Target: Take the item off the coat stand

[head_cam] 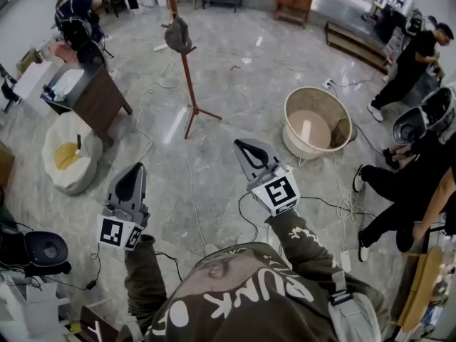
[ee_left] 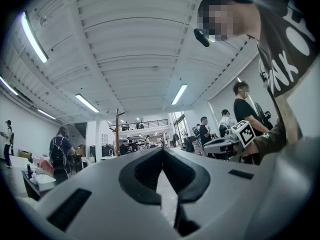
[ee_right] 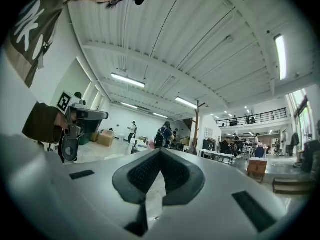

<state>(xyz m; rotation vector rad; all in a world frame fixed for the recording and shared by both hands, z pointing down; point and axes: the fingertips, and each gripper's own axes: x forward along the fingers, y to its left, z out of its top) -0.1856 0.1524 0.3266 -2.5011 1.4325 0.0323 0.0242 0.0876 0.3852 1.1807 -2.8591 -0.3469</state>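
Note:
A wooden coat stand (head_cam: 188, 77) rises from the marble floor some way ahead of me, with a grey cap (head_cam: 178, 35) hanging near its top. My left gripper (head_cam: 131, 179) and right gripper (head_cam: 249, 154) are held in front of my chest, well short of the stand. Both are shut with nothing between the jaws. In the left gripper view the stand (ee_left: 117, 132) shows small and far, above the shut left gripper (ee_left: 161, 159). The right gripper view has the stand (ee_right: 197, 128) far beyond the shut right gripper (ee_right: 160, 156).
A round beige tub (head_cam: 317, 122) stands to the stand's right. At left are a dark wooden desk (head_cam: 91, 95) and a cream beanbag (head_cam: 68, 152). Cables (head_cam: 192, 191) run across the floor. People stand at the right edge (head_cam: 410, 63) and back left (head_cam: 77, 14).

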